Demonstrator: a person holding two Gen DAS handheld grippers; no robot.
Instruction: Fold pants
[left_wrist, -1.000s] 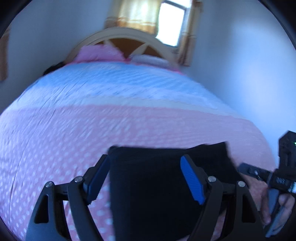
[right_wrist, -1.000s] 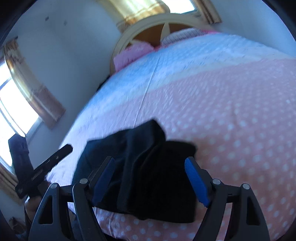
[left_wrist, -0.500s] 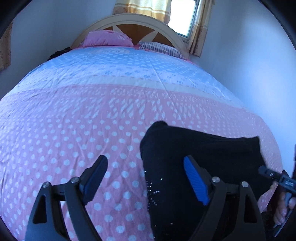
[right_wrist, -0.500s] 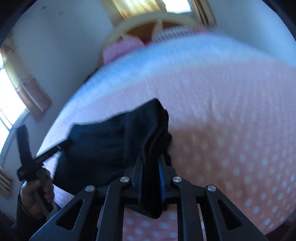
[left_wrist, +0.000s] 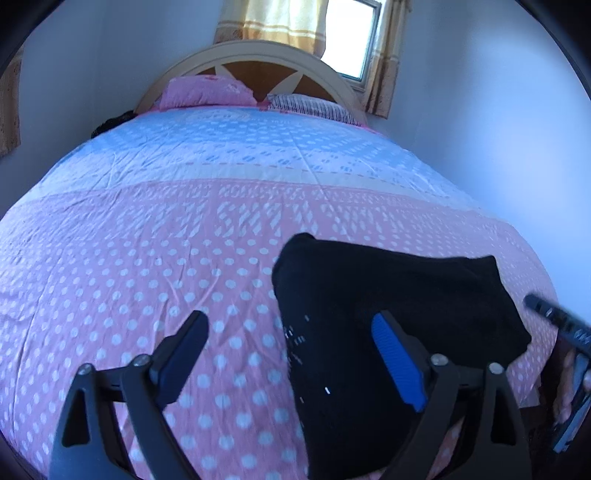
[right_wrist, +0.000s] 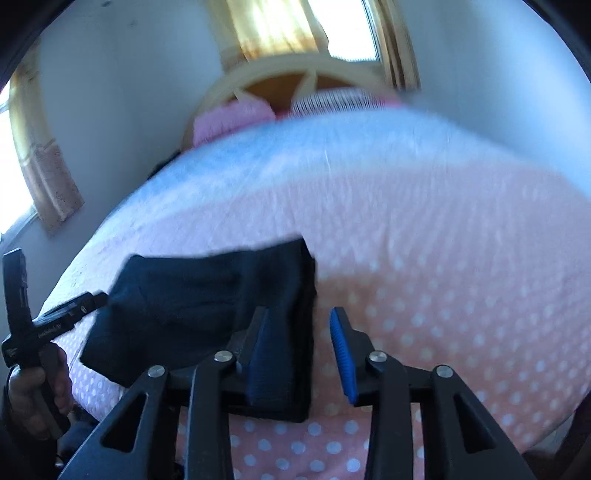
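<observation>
Black pants (left_wrist: 388, 317) lie folded into a compact stack near the foot of a bed (left_wrist: 147, 258), likely kept there within easy reach; the left gripper (left_wrist: 295, 354) hovers above, fingers wide apart and empty; the right gripper (right_wrist: 301, 350), fingers parted, straddles the stack's right edge without clamping it, seemingly a release.

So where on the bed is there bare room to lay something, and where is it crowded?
Free: the wide pink dotted bedspread left of the black pants, and the blue stretch up to the pillows. In the right wrist view, the spread right of the pants is bare too. Crowded: the near edge, where the pants, the open left gripper and the open right gripper meet.
</observation>
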